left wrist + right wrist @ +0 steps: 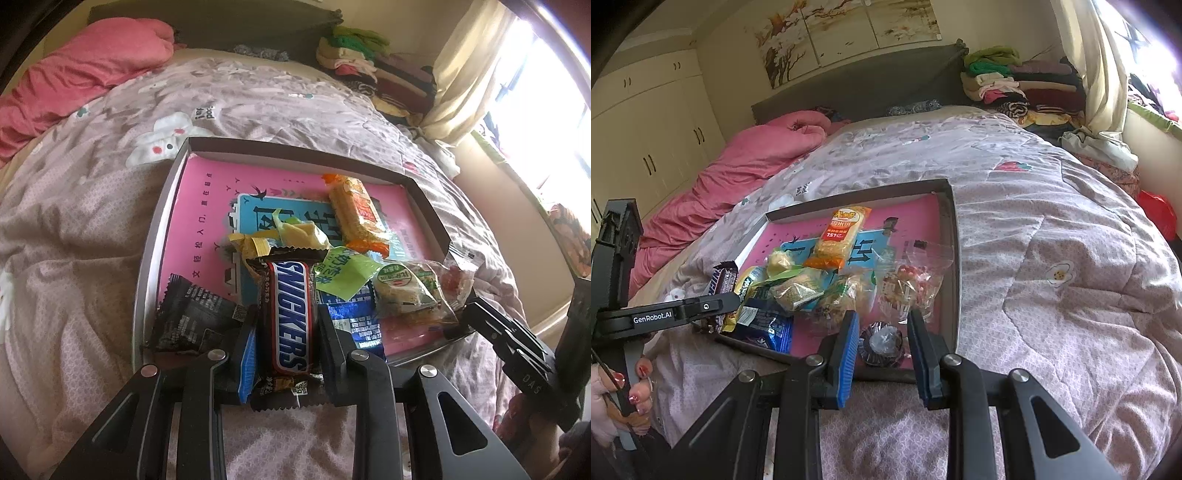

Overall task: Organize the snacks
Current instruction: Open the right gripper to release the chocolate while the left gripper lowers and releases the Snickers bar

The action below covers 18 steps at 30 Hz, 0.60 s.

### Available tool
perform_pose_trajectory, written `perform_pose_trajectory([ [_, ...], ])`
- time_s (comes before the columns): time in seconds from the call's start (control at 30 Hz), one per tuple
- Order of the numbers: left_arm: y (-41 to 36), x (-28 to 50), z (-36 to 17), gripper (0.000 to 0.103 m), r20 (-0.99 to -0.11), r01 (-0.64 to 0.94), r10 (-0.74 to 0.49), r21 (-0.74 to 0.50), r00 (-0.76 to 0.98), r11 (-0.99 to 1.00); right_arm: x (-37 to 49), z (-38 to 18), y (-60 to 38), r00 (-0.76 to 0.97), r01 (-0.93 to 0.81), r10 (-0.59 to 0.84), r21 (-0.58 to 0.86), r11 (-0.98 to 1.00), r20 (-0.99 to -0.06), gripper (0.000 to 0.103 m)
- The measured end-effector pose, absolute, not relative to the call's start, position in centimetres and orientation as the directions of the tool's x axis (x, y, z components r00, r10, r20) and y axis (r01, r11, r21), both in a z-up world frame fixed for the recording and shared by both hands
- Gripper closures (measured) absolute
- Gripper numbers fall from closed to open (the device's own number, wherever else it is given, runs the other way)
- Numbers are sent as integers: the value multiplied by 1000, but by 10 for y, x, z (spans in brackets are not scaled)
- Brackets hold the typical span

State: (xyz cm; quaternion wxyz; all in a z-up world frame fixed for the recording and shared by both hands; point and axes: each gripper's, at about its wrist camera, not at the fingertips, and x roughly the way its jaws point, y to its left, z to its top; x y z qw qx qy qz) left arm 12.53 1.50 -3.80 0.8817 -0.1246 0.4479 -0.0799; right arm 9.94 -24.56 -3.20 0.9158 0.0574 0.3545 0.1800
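The left gripper [286, 328] is clamped on a Snickers bar [290, 314], its fingers pressing the wrapper's long sides near the bar's near end. The bar lies lengthwise along the fingers, its far end over the near edge of the tray [147, 258], which sits on the bed [92, 221]. Whether the bar rests on the tray floor or is just lifted off it, I cannot tell.

Taking the tray as the landmark: a black wrapper [192, 317] lies in its near left corner, just beside the bar. A blue packet [354, 314] lies right of the bar, partly under it and under a green wrapper [343, 273]. A clear-wrapped snack [406, 291] sits at the tray's near right, an orange pack [354, 210] toward its far middle, and a yellow wrapper [303, 232] just beyond the bar.

The right gripper [882, 347] hangs over the tray's near right corner with its fingers a narrow gap apart and nothing pressed between them. A small dark foil cup [882, 343] lies on the tray floor below that gap, seemingly untouched.

Judged from this, the step in hand is picking the bar out of the pile so the snacks can be laid out in order. Next the left hand would need to lift the bar clear of the blue packet and green wrapper without dragging them, then carry it to a bare pink stretch toward the tray's far left. The grip looks firm, though the slick wrapper could slip.
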Motion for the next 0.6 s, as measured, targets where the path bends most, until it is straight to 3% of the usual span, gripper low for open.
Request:
perform_pose_trajectory([
  [0.6, 14, 126, -37, 73, -767, 29, -250, -289, 591, 957, 89, -26, -255, 688, -293, 383, 247, 924, -616, 75],
])
